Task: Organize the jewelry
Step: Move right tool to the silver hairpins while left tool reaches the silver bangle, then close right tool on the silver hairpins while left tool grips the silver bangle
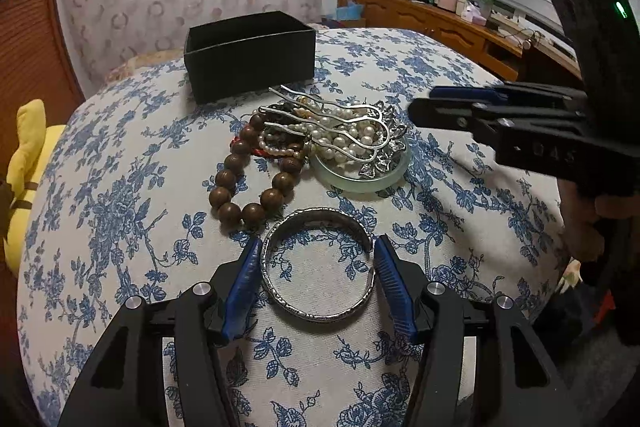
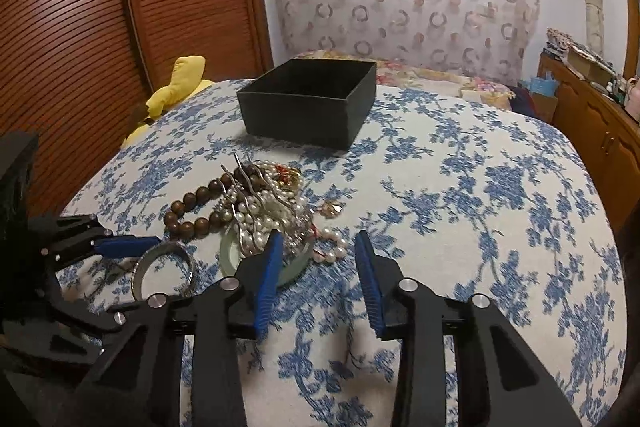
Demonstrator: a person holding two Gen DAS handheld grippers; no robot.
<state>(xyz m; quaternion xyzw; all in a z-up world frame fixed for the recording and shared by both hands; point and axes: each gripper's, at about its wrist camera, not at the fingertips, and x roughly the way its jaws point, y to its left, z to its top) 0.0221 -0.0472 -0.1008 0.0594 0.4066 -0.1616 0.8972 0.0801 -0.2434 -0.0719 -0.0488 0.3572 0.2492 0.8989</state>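
Note:
A silver cuff bangle lies on the blue-flowered cloth between the open jaws of my left gripper; the fingers flank it closely. It also shows in the right wrist view. Behind it is a jewelry pile: a brown wooden bead bracelet, pearl strands, silver hair forks and a pale green jade bangle. An open, empty-looking black box stands at the back. My right gripper is open and empty, hovering over the right side of the pile.
The flowered cloth covers a rounded surface with bare room to the right. A yellow plush toy lies off the left edge. A wooden louvred door is at left, a wooden sideboard at right.

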